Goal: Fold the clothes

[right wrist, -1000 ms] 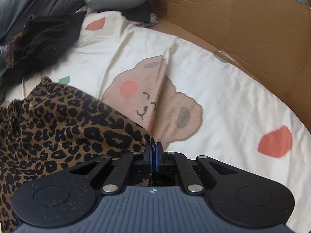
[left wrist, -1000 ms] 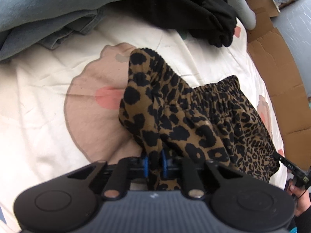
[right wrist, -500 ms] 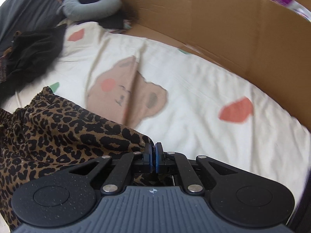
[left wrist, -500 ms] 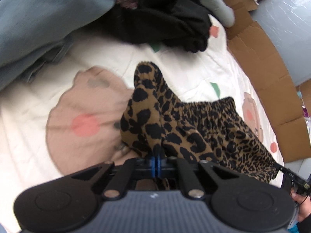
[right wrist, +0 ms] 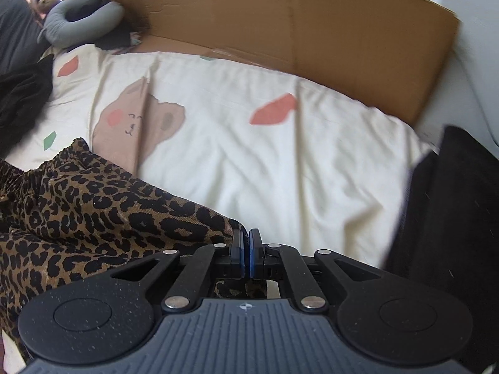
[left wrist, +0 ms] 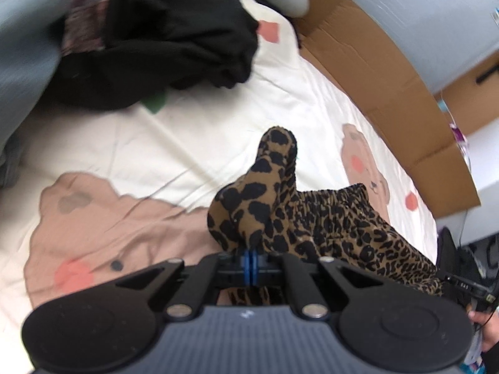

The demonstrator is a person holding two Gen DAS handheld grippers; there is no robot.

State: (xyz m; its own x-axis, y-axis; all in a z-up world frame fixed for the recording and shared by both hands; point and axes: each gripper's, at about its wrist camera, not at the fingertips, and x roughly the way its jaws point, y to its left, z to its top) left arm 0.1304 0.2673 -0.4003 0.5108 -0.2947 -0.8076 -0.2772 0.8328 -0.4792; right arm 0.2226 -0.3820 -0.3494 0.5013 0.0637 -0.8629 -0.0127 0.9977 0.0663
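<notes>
No legible writing is seen. The brown leopard-print fabric garment [left wrist: 340,227] is spread over the cream bear-print bedsheet [left wrist: 218,131] and pinched at one edge by the closed left gripper [left wrist: 250,257], at another by the closed right gripper [right wrist: 246,251]. Only the right wrist view shows the grey ring pillow [right wrist: 82,21]; a hand [left wrist: 483,327] is caught by the left alone.

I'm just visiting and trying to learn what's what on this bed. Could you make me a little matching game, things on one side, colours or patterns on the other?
Things:
1. garment pinched by both grippers
2. bedsheet
3. crumpled heap of clothing
4. panel along the bed's far edge

Looks:
A. brown cardboard
B. plain black
C. leopard print
D. cream with bear faces

Pairs: 1-C, 2-D, 3-B, 4-A
</notes>
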